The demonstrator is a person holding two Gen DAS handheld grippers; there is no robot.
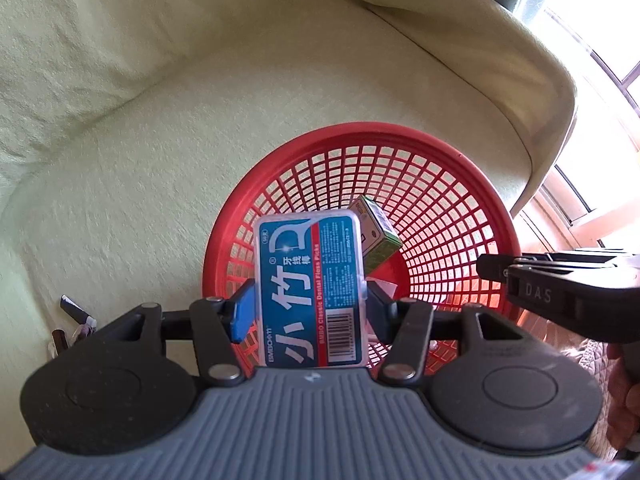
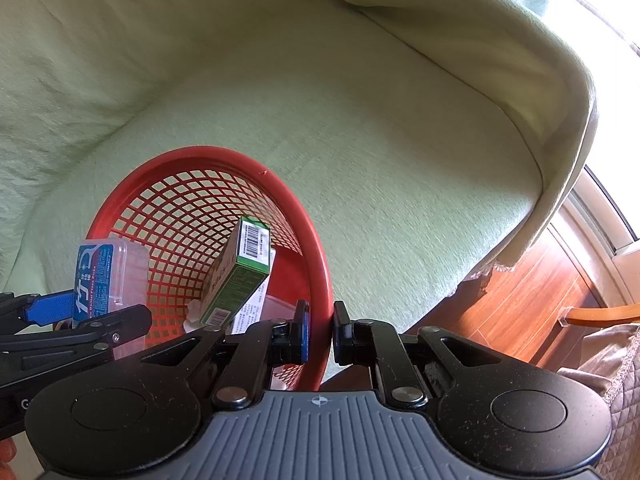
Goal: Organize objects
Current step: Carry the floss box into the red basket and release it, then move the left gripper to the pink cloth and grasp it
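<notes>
Left wrist view: the left gripper (image 1: 310,308) is clamped on a clear plastic floss pick box (image 1: 311,280) with a blue label, one finger pressed on each long side, the blue pad (image 1: 242,312) showing on the left finger. The box is held above the near part of the red mesh basket (image 1: 460,168), which sits on the pale green sofa seat (image 1: 160,152) toward its front right corner. Inside the basket a small green carton (image 1: 380,236) leans tilted just behind the box; whether the two touch cannot be told. The right gripper (image 1: 496,270) enters from the right edge over the basket's right rim. Small dark items (image 1: 74,308) lie on the seat near its left front edge, too blurred to identify. Right wrist view: the right gripper (image 2: 320,334) is closed on the basket (image 2: 316,240) rim, one finger inside the wall and one outside. The green carton (image 2: 236,276) leans tilted inside, resting over a white printed packet (image 2: 256,300). The left gripper (image 2: 80,316) holds the floss pick box (image 2: 106,276) over the basket's left side. Wooden floor (image 2: 520,300) shows beyond the seat's right edge.
</notes>
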